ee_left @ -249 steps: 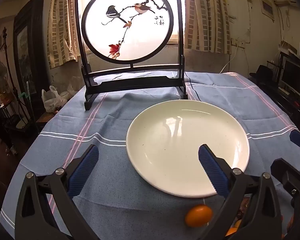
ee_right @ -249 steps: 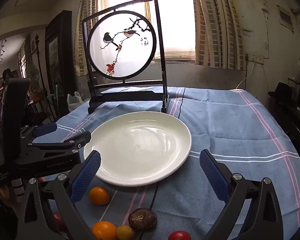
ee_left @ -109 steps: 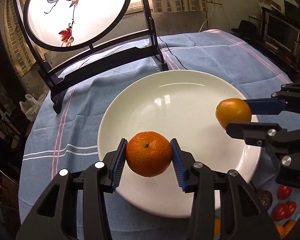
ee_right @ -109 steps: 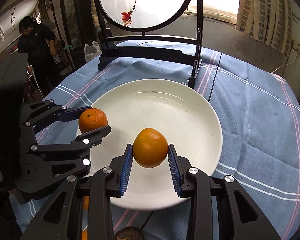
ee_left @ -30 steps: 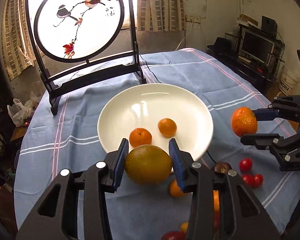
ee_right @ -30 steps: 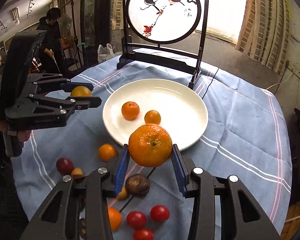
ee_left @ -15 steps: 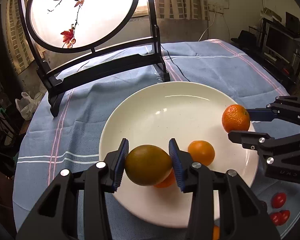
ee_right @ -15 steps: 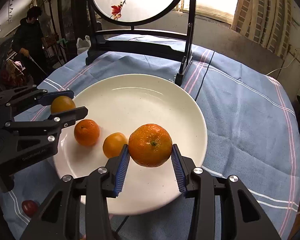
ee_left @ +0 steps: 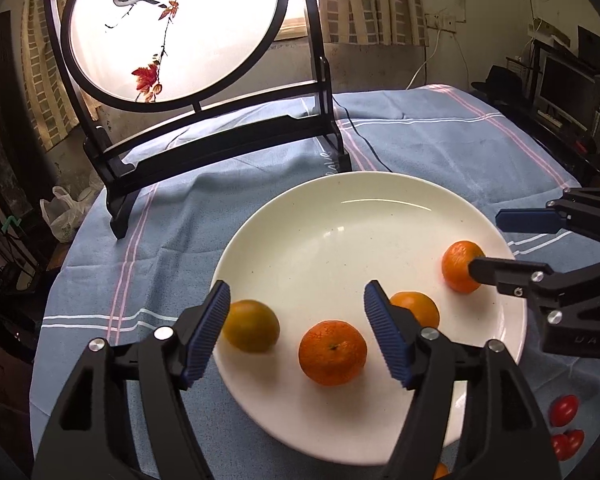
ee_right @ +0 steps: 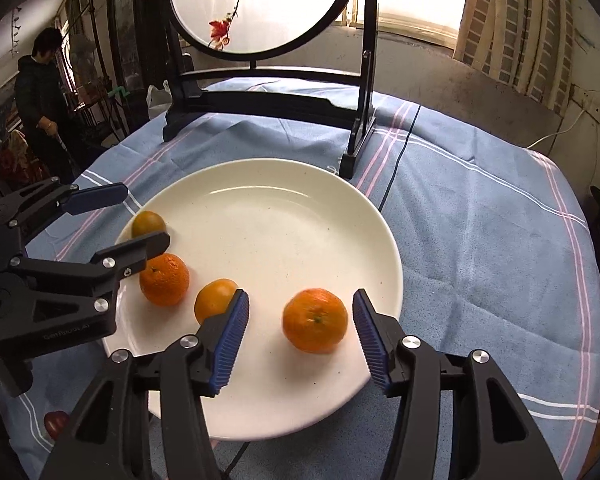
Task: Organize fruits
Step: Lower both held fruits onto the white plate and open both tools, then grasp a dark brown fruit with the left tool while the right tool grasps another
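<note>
Half a second ago both of my grippers were clamped on fruit over the plate; now both have let go and four fruits lie on the white plate (ee_left: 340,208). My left gripper (ee_left: 298,334) stands wide open, its blue pads spread apart, with the dull yellowish orange (ee_left: 251,325) resting just inside the left pad near the plate's left rim. A bright mandarin (ee_left: 333,352) lies on the plate between my left fingers, touching neither. A smaller orange (ee_left: 416,307) sits partly behind my left gripper's right pad. My right gripper (ee_right: 300,340) is open as well, and the mandarin it carried (ee_right: 315,320) rests on the plate between its pads, clear of both. From the left wrist view that same fruit shows near the plate's right rim, partly hidden by a finger of the right gripper. The plate sits on a blue striped tablecloth (ee_right: 480,220), in front of a round painted screen in a black stand (ee_left: 172,28). Red cherry tomatoes (ee_left: 564,410) lie on the cloth beside the plate, on its right.
</note>
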The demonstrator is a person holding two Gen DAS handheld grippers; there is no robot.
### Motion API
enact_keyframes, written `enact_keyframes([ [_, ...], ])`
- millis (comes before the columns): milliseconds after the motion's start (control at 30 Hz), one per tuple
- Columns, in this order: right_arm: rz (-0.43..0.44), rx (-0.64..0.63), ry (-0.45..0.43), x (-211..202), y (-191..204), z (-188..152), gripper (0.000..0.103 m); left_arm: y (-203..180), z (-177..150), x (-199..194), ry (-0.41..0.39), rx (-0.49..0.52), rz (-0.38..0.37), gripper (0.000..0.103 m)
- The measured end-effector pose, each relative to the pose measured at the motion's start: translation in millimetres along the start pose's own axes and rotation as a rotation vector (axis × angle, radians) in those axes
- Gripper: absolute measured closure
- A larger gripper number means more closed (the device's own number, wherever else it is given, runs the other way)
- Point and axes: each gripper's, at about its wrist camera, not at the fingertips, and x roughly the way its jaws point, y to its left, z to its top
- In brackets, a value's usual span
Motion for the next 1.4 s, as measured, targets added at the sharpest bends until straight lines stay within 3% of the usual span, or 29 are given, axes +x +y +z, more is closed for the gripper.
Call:
enact_keyframes([
  [233, 0.039, -0.008, -0.062, -50, 9, -15, 0.044, 0, -13, -35, -0.079, 0.020, 0.029, 0.027],
  [367, 0.067, -0.038, -0.097, -86, 25, -41, 0.041, -4, -25, -61, -0.121, 0.051, 0.034, 0.027],
  [500, 0.097, -0.069, -0.102, -121, 43, -82, 0.035, 3, -50, -93, -0.137, 0.041, -0.011, 0.024],
  [600, 0.117, -0.124, -0.074, -137, 62, -120, 0.033, 6, -77, -116, -0.141, 0.047, -0.061, 0.019],
  [800, 0.173, -0.177, 0.046, -136, 90, -181, 0.033, -8, -133, -148, -0.102, 0.145, -0.144, 0.019],
  [1033, 0.227, -0.154, 0.130, -112, 107, -205, 0.034, -30, -178, -155, -0.010, 0.184, -0.259, 0.019],
  [1133, 0.207, -0.181, 0.153, -103, 114, -208, 0.045, -43, -189, -153, 0.022, 0.202, -0.298, 0.019],
  [1200, 0.202, -0.206, 0.143, -105, 116, -210, 0.061, -50, -193, -149, 0.036, 0.206, -0.317, 0.019],
  [1400, 0.205, -0.155, 0.126, -121, 98, -212, 0.061, -74, -195, -134, 0.070, 0.233, -0.344, 0.019],
])
